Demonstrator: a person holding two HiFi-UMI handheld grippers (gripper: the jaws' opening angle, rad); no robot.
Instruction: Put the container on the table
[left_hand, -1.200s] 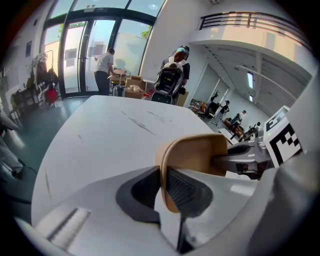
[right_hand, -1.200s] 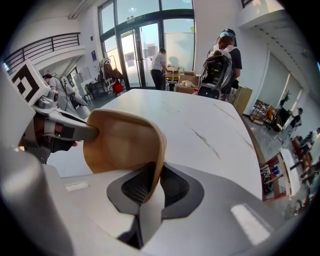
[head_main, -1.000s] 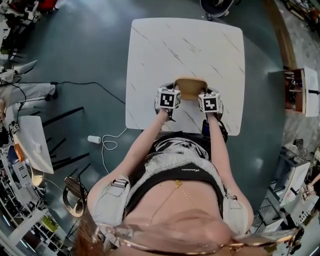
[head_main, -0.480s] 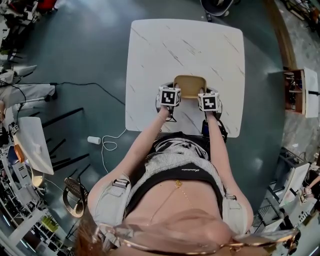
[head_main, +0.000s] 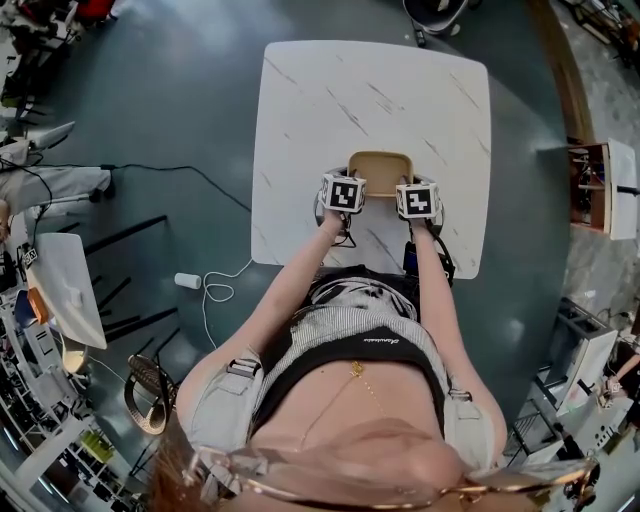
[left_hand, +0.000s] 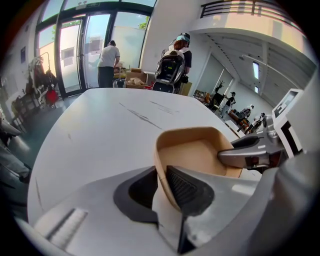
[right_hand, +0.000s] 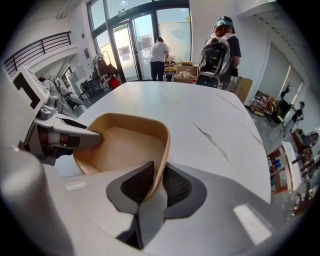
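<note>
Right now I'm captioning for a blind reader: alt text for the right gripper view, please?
The right gripper is shut on one rim of a tan container; the left gripper holds the opposite rim. A white table stretches beyond, with people standing by glass doors.

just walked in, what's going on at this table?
A person is holding a tan container with both tools. The left tool is clamped on its left wall and the right tool on its right wall. The container is empty and sits low over the near part of the white table. I can't tell whether it already rests on the top. Neither tool has let go.
</note>
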